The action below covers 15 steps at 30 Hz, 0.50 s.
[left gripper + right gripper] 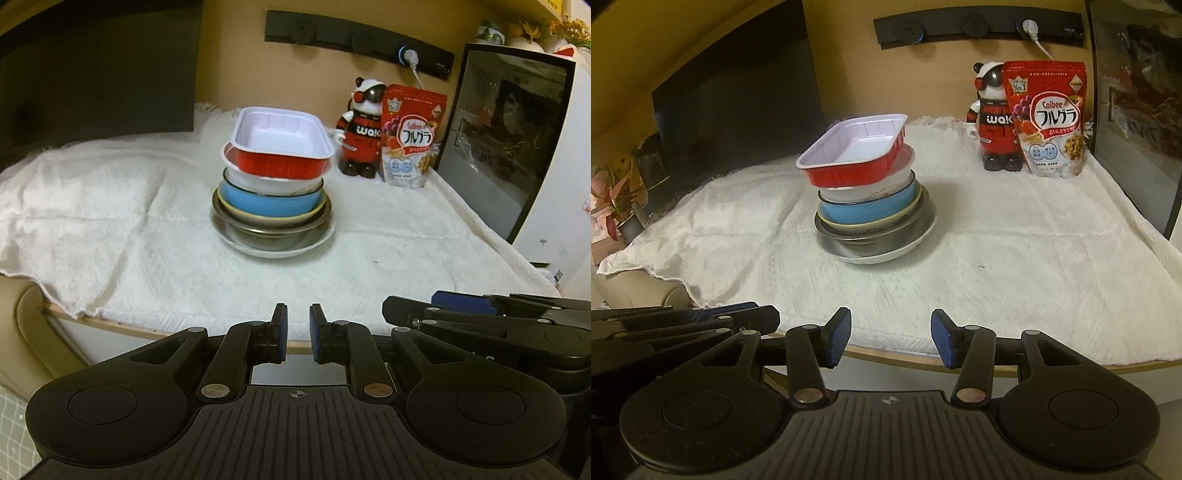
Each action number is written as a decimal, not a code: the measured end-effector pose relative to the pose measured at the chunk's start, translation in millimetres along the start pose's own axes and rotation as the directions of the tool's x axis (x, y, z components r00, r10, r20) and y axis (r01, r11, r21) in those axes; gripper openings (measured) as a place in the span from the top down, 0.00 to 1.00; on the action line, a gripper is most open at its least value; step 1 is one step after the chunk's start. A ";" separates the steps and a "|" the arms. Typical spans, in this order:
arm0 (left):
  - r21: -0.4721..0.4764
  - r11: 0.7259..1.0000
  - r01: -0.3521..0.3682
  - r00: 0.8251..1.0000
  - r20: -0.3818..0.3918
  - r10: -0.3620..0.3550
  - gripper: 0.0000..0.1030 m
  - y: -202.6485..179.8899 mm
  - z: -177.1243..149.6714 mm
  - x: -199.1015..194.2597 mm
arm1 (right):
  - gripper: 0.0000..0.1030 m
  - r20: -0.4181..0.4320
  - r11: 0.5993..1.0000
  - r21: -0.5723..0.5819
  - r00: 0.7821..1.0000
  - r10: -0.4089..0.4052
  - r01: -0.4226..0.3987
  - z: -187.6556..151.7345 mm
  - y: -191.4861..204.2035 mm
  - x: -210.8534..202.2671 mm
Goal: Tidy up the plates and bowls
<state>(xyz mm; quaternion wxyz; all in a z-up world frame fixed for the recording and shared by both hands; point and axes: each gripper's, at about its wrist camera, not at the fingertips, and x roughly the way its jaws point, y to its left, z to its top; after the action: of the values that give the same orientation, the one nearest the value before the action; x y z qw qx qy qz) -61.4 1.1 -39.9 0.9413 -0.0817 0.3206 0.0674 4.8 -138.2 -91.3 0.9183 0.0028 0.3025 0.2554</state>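
At the bottom of the left wrist view the left gripper [298, 332] sits over the near table edge with its jaws narrow, a small gap between the blue pads, and nothing held. In the right wrist view the right gripper [891, 338] is at the bottom too, jaws wide and empty. Both are well apart from the dishes.

Farther in, at the middle of each frame, one stack stands on the white cloth [110, 206]: a white plate [280, 251] at the bottom, a steel bowl [266, 232] in it, a cream dish, a blue bowl [266, 203], a white bowl [871, 188], and on top a red tray [282, 142] with a white inside.

By the look of it the stacking is done, or nearly — every dish in view is already piled. The tray is what may need fixing: it sits tilted, overhanging the round bowls. Its long axis runs left to right in the left view and diagonally, lower left to upper right, in the right view.

Behind, at upper right, stand a toy figure [364, 129] and a cereal bag [412, 136].
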 end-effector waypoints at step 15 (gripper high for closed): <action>-0.005 1.000 0.004 1.000 0.005 -0.004 0.85 -0.4 0.7 -1.5 | 0.53 -0.006 1.000 0.000 1.000 -0.001 0.001 -1.6 -2.5 -0.8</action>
<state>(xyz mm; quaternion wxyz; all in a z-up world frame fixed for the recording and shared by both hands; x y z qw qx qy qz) -62.1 0.7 -38.4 0.9421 -0.0844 0.3177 0.0665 4.5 -141.0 -92.6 0.9175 0.0018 0.3051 0.2551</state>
